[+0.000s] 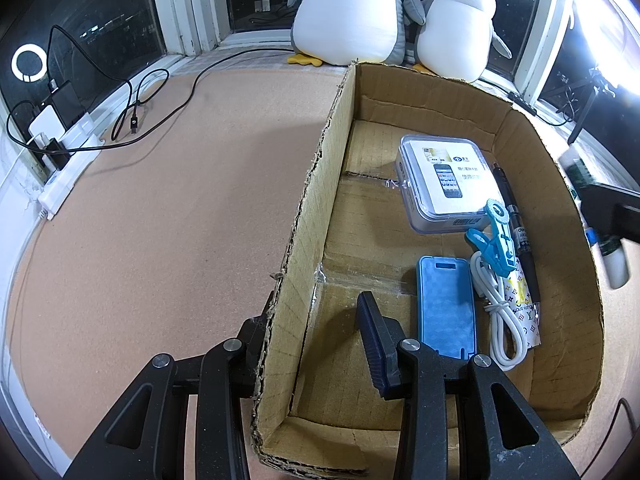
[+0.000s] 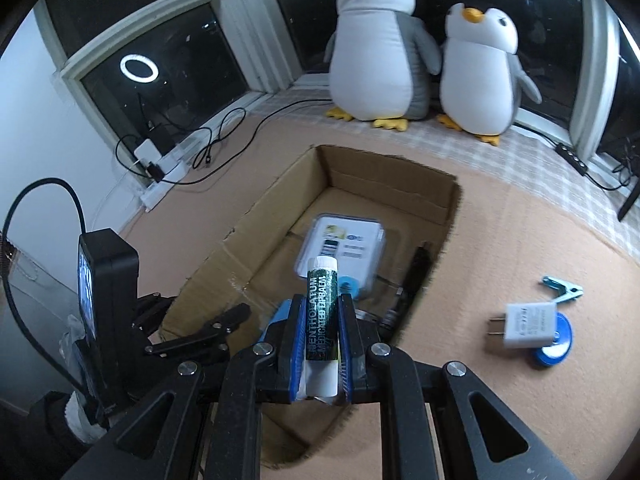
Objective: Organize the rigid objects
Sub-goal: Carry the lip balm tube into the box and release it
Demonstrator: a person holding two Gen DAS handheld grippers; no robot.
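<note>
You are carrying a small cylindrical lip balm tube with a dark green label and white cap [image 2: 321,312] in the right gripper [image 2: 320,320], whose jaws are closed on the tube's labelled body, cap end forward, above the near end of the open brown cardboard box [image 2: 448,216]. Treat the tube as light, rigid and smooth-sided; it is likely to slip or pivot if the pads loosen, so keep the hold at mid-body, clear of the cap. The left gripper [image 1: 316,344] is clamped on the box's left wall, one finger outside and one inside, steadying it. The box already contains a clear plastic case with a printed phone card [image 1: 448,184], a blue textured phone case [image 1: 446,308], a black pen [image 1: 520,240], a light blue plastic clip [image 1: 496,236], a coiled white cable [image 1: 500,320] and a small patterned packet [image 1: 524,312]. Outside, on the cork-coloured mat [image 2: 520,240], lie a white plug adapter [image 2: 524,326], a blue round disc [image 2: 554,348] and a second light blue clip [image 2: 562,290].
</note>
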